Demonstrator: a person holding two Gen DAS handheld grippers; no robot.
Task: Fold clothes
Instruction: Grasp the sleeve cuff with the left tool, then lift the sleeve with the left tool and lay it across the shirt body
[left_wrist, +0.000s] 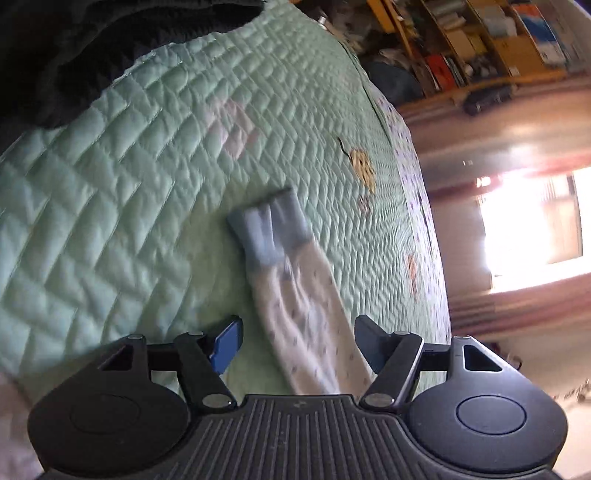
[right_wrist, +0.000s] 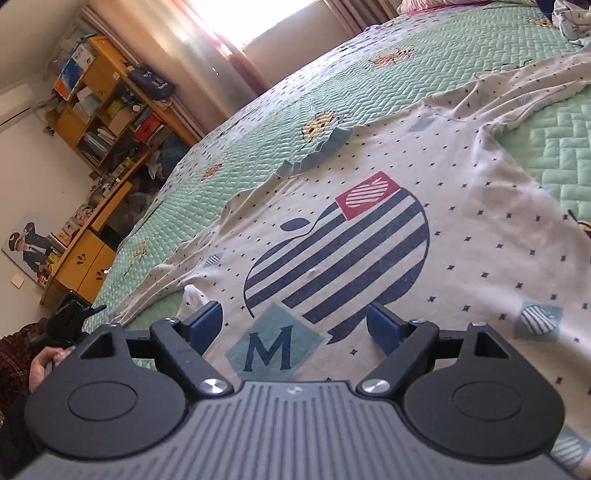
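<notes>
A white long-sleeved shirt (right_wrist: 424, 236), dotted with small dark marks, lies spread face up on a mint-green quilted bedspread (right_wrist: 554, 147) stitched in a herringbone pattern. Its front carries one large navy-striped apple print (right_wrist: 343, 254), a red square patch at the top of the apple, and a pale blue diamond with the letter M (right_wrist: 273, 347) below it. The ruffled blue collar (right_wrist: 317, 155) lies toward the far edge of the bed, and a sleeve runs off toward the upper right, wrinkled. The right gripper (right_wrist: 295, 325) hovers over the lower print with its jaws wide apart and nothing between them. In the left wrist view, one sleeve (left_wrist: 303, 310) with a ribbed blue-grey cuff (left_wrist: 269, 229) lies flat on the quilt, blurred; the left gripper (left_wrist: 299, 343) has its jaws apart with the sleeve passing between them, the pads (left_wrist: 225, 347) not pressing on the cloth. A dark knitted cloth (left_wrist: 74, 55) covers the quilt's upper left corner. Beside the bed stand a cluttered yellow wooden shelf (right_wrist: 107, 107) and a low cabinet (right_wrist: 81, 258); curtains (right_wrist: 173, 48) frame one bright window. A hand (right_wrist: 44, 365) and plaid sleeve show at the lower left.
</notes>
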